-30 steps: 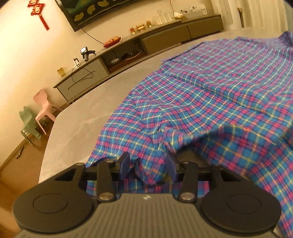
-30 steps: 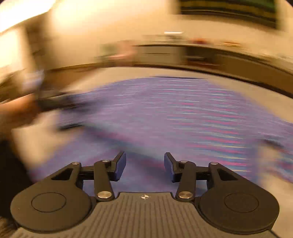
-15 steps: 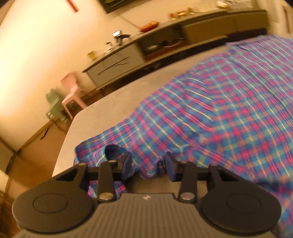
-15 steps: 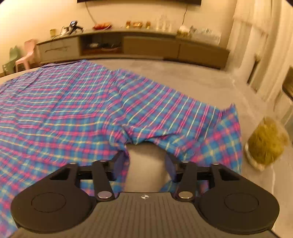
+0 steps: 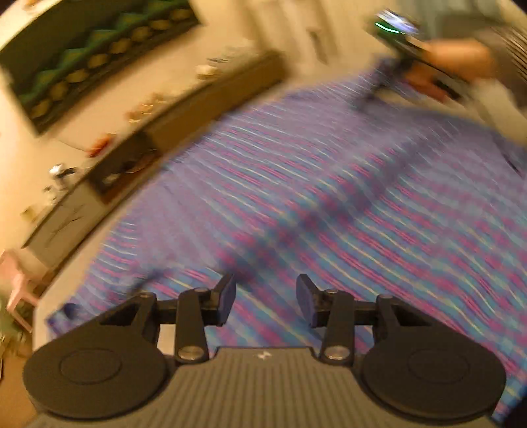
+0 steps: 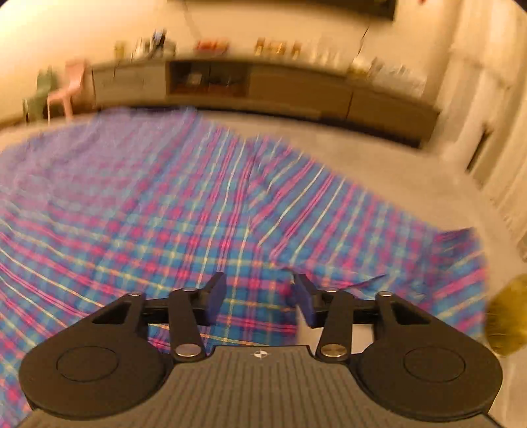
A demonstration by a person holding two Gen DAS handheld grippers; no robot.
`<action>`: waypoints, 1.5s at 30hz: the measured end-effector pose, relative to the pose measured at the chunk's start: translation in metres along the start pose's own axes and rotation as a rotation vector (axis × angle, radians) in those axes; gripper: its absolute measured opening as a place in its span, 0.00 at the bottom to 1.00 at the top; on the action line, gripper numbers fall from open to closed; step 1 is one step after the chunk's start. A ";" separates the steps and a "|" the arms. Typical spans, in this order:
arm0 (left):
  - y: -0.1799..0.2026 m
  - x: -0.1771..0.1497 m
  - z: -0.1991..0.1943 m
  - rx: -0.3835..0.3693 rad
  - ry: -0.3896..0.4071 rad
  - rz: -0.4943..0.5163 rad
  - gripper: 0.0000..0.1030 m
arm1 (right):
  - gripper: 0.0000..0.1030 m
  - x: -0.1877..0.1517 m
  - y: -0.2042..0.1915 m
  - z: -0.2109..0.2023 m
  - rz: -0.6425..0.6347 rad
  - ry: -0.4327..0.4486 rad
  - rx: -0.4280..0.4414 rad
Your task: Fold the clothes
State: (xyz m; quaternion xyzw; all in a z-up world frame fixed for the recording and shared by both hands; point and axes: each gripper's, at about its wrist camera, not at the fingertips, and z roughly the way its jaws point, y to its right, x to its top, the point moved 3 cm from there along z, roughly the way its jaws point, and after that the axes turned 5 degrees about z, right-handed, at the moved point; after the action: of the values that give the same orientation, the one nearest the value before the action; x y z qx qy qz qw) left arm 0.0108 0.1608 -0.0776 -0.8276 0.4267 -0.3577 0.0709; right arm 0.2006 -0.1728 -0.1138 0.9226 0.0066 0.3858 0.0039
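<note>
A blue, pink and yellow plaid shirt (image 5: pixel 329 204) lies spread flat over a grey table. My left gripper (image 5: pixel 266 296) hangs above its near part, open, with nothing between the fingers. In the right wrist view the same plaid shirt (image 6: pixel 164 214) fills the left and middle, one sleeve reaching right. My right gripper (image 6: pixel 258 293) is open above the shirt's near edge, its right finger beside a raised fold; nothing is clamped. Both views are motion-blurred. In the left wrist view the other gripper (image 5: pixel 395 29), held in a hand (image 5: pixel 457 62), appears at the far upper right.
A long low cabinet (image 6: pixel 263 85) with small items runs along the far wall. A pink chair (image 6: pixel 70 85) and a green chair (image 6: pixel 41 92) stand at its left end. A yellow-green fuzzy object (image 6: pixel 505 316) sits at the table's right edge. Bare grey table (image 6: pixel 378 171) shows beyond the sleeve.
My left gripper let go of the shirt fold it held and swung up and right over the flat cloth. My right gripper shifted left, over the shirt's edge.
</note>
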 end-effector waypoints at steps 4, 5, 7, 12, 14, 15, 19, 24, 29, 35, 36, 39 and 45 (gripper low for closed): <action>0.010 -0.034 0.001 0.019 -0.076 -0.019 0.42 | 0.46 0.019 0.004 0.024 -0.017 0.021 -0.046; 0.005 -0.039 -0.002 0.033 -0.098 -0.060 0.42 | 0.46 0.022 0.005 0.029 -0.034 0.042 -0.078; 0.000 -0.046 -0.007 0.095 -0.141 -0.106 0.42 | 0.46 0.024 0.005 0.037 -0.080 0.080 -0.148; -0.010 -0.060 -0.023 0.263 -0.246 -0.220 0.42 | 0.46 0.015 0.008 0.028 -0.096 0.089 -0.205; -0.013 -0.052 -0.033 0.284 -0.208 -0.251 0.42 | 0.47 0.019 0.010 0.005 -0.030 0.111 -0.146; -0.016 -0.046 -0.039 0.294 -0.179 -0.262 0.42 | 0.48 0.020 0.010 -0.010 0.010 0.119 -0.104; -0.043 -0.011 -0.034 0.299 -0.101 -0.302 0.69 | 0.49 0.014 0.007 -0.063 0.130 0.110 0.099; -0.082 0.022 0.018 0.273 -0.132 -0.375 0.80 | 0.56 -0.015 -0.010 -0.114 0.120 0.094 0.220; -0.104 0.015 0.064 0.301 -0.232 -0.395 0.45 | 0.57 -0.043 -0.016 -0.106 0.040 0.023 0.192; -0.137 -0.022 0.055 0.318 -0.248 -0.553 0.29 | 0.55 -0.055 -0.002 -0.062 -0.006 -0.068 0.128; -0.139 -0.023 0.050 0.321 -0.230 -0.565 0.30 | 0.56 -0.053 0.002 -0.055 -0.007 -0.062 0.124; -0.147 -0.025 0.032 0.330 -0.175 -0.600 0.31 | 0.56 -0.040 0.015 -0.038 0.025 -0.078 0.105; -0.160 -0.024 0.003 0.331 -0.059 -0.649 0.44 | 0.57 0.003 0.036 -0.031 0.123 0.007 0.128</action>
State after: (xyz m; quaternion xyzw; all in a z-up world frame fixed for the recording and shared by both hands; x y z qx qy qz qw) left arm 0.1083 0.2783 -0.0254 -0.9073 0.0760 -0.4016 0.0988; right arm 0.1810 -0.2087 -0.0896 0.9181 -0.0255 0.3875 -0.0788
